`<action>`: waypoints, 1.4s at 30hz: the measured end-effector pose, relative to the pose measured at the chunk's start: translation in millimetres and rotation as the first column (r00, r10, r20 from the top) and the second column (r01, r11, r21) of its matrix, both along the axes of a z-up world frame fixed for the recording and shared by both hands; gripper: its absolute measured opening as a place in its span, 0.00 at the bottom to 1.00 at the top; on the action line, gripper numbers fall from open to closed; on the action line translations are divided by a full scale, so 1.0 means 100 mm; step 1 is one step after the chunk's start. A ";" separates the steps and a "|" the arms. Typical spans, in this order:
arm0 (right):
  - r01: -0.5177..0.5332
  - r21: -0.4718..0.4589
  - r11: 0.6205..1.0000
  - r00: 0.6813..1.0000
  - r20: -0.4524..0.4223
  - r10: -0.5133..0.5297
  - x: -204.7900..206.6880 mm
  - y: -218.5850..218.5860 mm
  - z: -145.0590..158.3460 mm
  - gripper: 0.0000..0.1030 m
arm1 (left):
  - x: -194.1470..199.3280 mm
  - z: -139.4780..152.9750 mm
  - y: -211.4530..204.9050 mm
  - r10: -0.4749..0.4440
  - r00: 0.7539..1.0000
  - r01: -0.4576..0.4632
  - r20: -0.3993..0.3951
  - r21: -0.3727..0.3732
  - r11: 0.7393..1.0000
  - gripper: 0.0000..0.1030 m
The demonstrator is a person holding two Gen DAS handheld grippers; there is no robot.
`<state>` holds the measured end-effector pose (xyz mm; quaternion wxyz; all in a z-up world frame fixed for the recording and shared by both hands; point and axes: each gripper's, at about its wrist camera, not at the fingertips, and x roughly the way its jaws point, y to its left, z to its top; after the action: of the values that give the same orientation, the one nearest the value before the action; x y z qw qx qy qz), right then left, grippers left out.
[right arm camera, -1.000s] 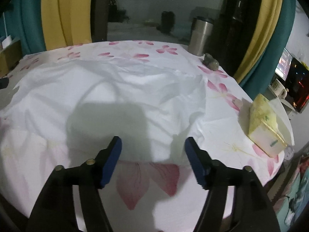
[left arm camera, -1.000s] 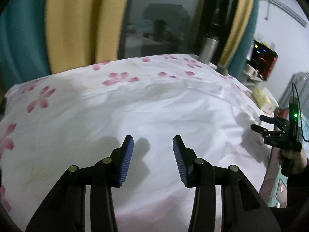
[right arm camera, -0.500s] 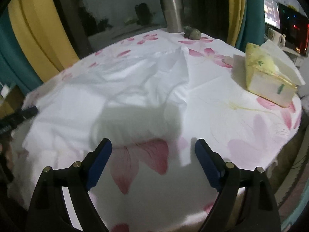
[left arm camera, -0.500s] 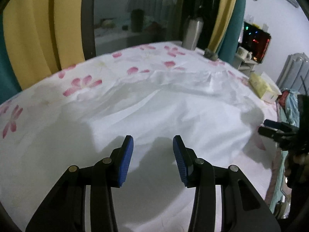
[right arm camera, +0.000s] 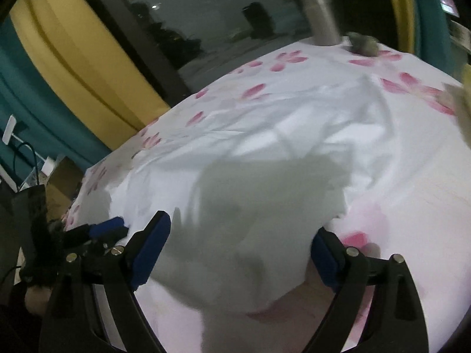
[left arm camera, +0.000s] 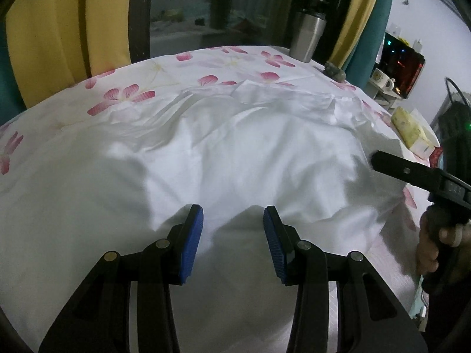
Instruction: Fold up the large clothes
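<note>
A large white garment (left arm camera: 235, 147) lies spread and wrinkled on a tablecloth (left arm camera: 123, 97) printed with pink flowers. My left gripper (left arm camera: 233, 210) hovers low over the garment's near part, open, with nothing between its blue pads. In the right wrist view the same garment (right arm camera: 265, 161) reaches its near edge under my right gripper (right arm camera: 241, 226). Its jaws stand wide and the pads press on nothing. The right gripper (left arm camera: 379, 158) also shows at the right edge of the left wrist view, held by a hand (left arm camera: 435, 241). The left gripper's blue pad (right arm camera: 109, 225) shows at the left.
A steel tumbler (left arm camera: 307, 38) and a small grey object (left arm camera: 334, 70) stand at the table's far edge. A yellow tissue box (left arm camera: 412, 132) sits at the right edge. Yellow and teal curtains frame a dark window behind. A cardboard box (right arm camera: 61, 176) stands beyond the table's left side.
My left gripper moved in lower over the garment. My right gripper opened wider, rolled and swung left, so the garment's near edge now lies under it and the tissue box has nearly left its view.
</note>
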<state>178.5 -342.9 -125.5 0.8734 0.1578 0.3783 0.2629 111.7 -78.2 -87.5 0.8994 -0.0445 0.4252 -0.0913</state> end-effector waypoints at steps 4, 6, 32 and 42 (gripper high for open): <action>-0.045 0.000 0.999 0.999 -0.028 0.045 0.08 0.23 -0.03 0.27 | 0.00 0.00 0.00 -0.010 1.000 0.009 0.005 0.019 1.000 0.44; -0.067 0.002 0.998 0.998 0.003 0.067 0.08 0.27 0.02 0.22 | 0.01 0.00 -0.02 -0.022 1.000 0.022 0.009 0.033 0.999 0.44; -0.127 -0.288 0.949 0.939 0.273 0.208 -0.36 1.37 1.04 0.20 | -0.61 0.60 0.85 0.048 0.975 -0.069 0.218 0.089 0.994 0.44; -0.245 -0.344 0.906 0.903 0.260 0.342 -0.49 2.08 1.00 0.20 | -0.98 0.54 1.61 0.209 0.953 -0.221 0.221 0.032 0.975 0.44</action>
<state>129.5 -135.2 -25.4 0.8857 -0.0815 0.2899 0.3533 13.9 82.5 -33.4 0.9457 -0.0550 0.3199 0.0151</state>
